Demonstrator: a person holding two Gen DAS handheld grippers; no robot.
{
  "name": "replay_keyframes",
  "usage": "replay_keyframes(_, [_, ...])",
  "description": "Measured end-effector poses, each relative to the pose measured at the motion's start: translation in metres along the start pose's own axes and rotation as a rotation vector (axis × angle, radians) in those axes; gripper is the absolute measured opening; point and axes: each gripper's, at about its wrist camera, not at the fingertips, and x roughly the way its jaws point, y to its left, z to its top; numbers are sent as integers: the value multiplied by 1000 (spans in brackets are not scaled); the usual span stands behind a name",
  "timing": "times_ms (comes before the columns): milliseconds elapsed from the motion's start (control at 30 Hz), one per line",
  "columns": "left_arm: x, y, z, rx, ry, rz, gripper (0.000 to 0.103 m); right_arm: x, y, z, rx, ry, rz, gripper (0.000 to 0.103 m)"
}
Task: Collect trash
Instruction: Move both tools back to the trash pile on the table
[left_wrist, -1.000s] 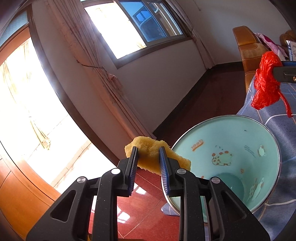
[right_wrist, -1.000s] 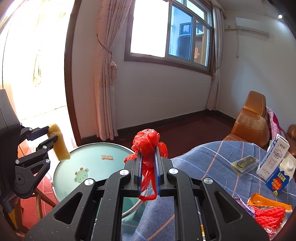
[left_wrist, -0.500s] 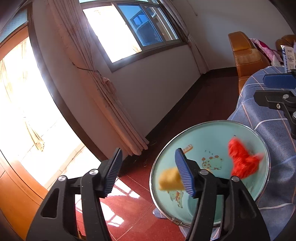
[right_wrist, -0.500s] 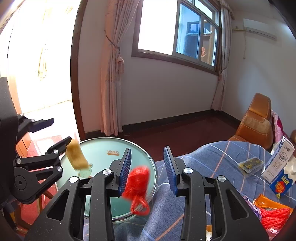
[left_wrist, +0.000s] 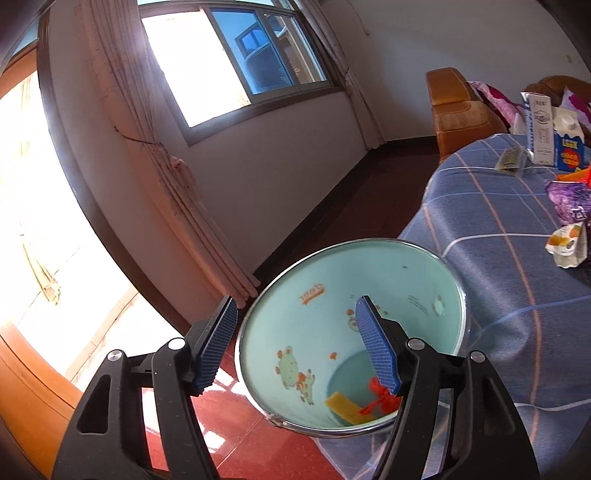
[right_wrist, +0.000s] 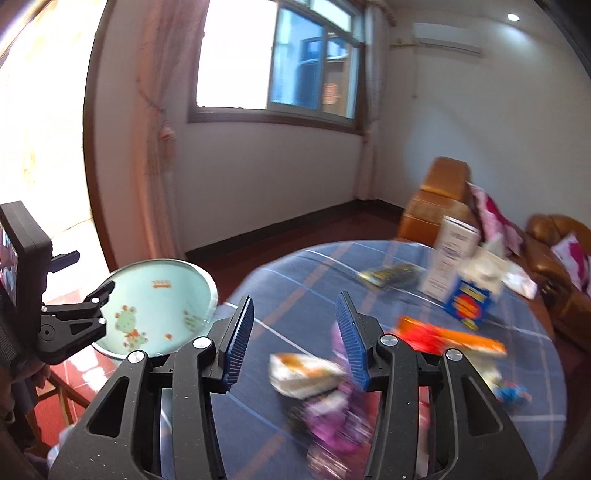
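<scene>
Two scraps dropped, both tongs empty and still spreading.

Since a moment ago my left tongs (left_wrist: 295, 343) let go the yellow sponge (left_wrist: 345, 406), now beside the red bag (left_wrist: 382, 395) at the bottom of the bin (left_wrist: 317, 273), printed "dear", off the surface's left edge (left_wrist: 461, 214). My right tongs (right_wrist: 293, 339) swing open over wrappers (right_wrist: 306, 373); the carton (left_wrist: 569, 153) reads "LOOK".

The teal bin (left_wrist: 388, 280), just ahead of the left gripper, carries orange lettering on its inner wall — it looks like "dear", seen upside down (not certain). Far to that gripper's right, the blue-and-white carton (left_wrist: 569, 147) bears print — too small to make out.
</scene>
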Motion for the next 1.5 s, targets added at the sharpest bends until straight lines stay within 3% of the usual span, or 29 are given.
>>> replay_keyframes(267, [-41, -60, 12, 57, -58, -173, 76, -43, -99, -60, 167, 40, -212, 49])
replay_keyframes(500, [-61, -104, 24, 104, -80, -265, 77, -59, -136, -92, 227, 64, -296, 49])
replay_keyframes(867, [-86, -157, 43, 121, -90, -359, 78, -81, -174, -122, 309, 52, -349, 53])
replay_keyframes(1000, [-89, -172, 46, 115, -79, -374, 87, -86, -181, -129, 327, 47, -357, 53])
replay_keyframes(1167, [-91, -191, 41, 162, -63, -378, 88, -87, -186, -142, 357, 48, -343, 55])
replay_keyframes(1333, [-73, -183, 26, 205, -23, -303, 89, -91, -186, -145, 367, 32, -328, 57])
replay_keyframes(1500, [-54, -156, 30, 180, -18, -206, 89, -88, -181, -145, 370, 32, -308, 59])
